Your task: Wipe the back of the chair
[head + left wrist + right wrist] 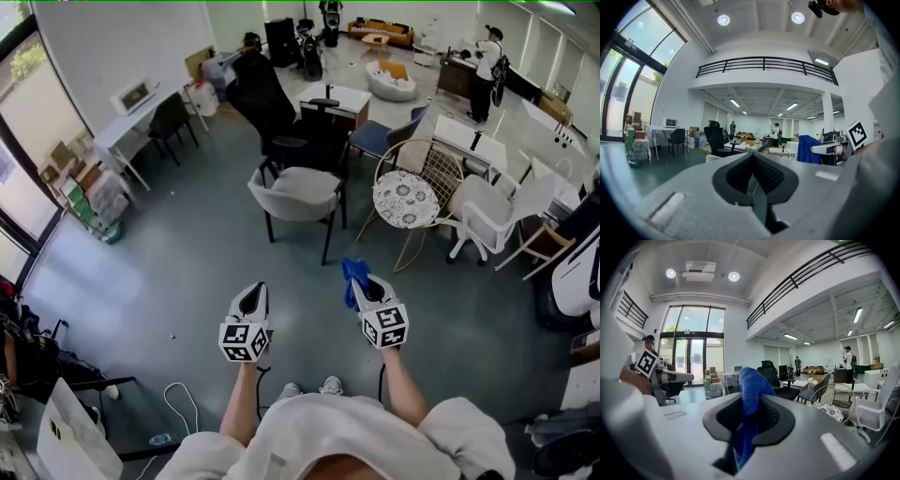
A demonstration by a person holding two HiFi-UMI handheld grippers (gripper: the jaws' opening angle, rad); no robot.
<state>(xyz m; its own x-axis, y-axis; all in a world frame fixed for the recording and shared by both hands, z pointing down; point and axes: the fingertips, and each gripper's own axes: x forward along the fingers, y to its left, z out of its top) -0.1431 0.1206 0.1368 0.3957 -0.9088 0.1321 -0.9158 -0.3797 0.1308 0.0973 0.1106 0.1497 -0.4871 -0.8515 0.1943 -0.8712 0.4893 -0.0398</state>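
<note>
While short of the grey chair (298,192), blue cloth (352,272) pinched in right claw (364,284); left claw (252,292) closed, empty.

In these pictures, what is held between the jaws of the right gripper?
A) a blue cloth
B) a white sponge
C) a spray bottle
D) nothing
A: the right gripper view shows a blue cloth pinched between the jaws of the right gripper, with its end standing up past them.
</note>
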